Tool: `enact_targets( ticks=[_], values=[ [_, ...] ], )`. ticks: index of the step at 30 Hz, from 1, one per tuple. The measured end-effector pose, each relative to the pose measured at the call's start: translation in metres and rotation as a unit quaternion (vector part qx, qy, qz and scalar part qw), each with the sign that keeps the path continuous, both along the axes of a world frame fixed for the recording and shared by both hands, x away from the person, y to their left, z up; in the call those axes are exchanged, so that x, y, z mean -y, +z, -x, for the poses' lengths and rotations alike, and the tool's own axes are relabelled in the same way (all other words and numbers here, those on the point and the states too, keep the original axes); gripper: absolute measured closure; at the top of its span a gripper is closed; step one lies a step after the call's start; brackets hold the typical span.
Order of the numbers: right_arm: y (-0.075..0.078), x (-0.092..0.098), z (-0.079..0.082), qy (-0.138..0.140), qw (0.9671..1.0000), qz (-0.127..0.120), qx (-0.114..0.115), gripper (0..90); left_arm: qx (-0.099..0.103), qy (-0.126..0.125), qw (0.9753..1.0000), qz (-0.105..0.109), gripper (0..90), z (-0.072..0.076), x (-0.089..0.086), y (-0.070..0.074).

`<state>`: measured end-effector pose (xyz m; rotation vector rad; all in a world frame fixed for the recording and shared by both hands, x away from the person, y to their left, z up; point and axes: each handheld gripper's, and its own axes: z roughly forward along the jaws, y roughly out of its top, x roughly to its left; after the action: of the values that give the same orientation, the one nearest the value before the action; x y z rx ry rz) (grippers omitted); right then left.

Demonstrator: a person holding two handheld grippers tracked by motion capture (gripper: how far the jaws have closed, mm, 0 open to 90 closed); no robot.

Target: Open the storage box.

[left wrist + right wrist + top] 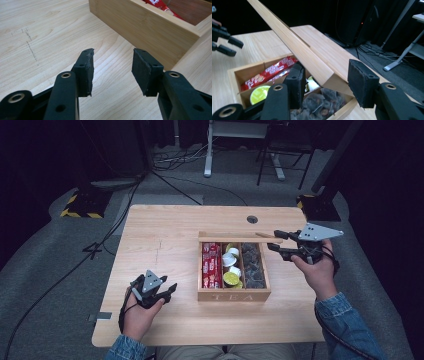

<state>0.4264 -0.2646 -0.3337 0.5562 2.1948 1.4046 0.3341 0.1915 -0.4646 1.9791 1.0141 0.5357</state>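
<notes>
A wooden tea box (234,295) marked TEA stands right of the table's middle, its lid (235,239) raised along the back. My right gripper (273,240) is at the lid's right end. In the right gripper view the jaws (325,80) stand open on either side of the lid's corner (312,65), and the right pad is apart from the wood. Inside lie red sachets (269,71), a green-topped pod (259,94) and dark tea bags (319,102). My left gripper (171,292) rests open on the table left of the box, holding nothing (113,67).
The box's side wall (150,32) is close ahead and to the right of the left gripper. A round cable hole (252,219) sits near the table's far edge. Bare tabletop (160,235) stretches to the left of the box. Stands and cables cover the dark floor beyond.
</notes>
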Motion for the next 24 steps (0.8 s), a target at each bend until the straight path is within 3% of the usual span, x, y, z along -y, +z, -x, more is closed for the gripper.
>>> enact_targets(
  ticks=[8,18,24],
  values=[
    [0.014,-0.002,-0.016,-0.007,0.9999,-0.009,0.006,52.8,-0.005,0.0,1.0,-0.002,51.4,-0.007,-0.003,-0.003],
    [0.035,-0.006,-0.048,-0.021,0.9995,-0.011,0.02,55.9,-0.014,0.009,0.9999,-0.001,47.2,-0.009,-0.005,-0.008],
    [0.04,-0.007,-0.065,-0.028,0.9993,-0.023,0.011,56.1,-0.02,0.015,0.9997,-0.001,45.5,-0.008,-0.009,-0.01]
  ],
)
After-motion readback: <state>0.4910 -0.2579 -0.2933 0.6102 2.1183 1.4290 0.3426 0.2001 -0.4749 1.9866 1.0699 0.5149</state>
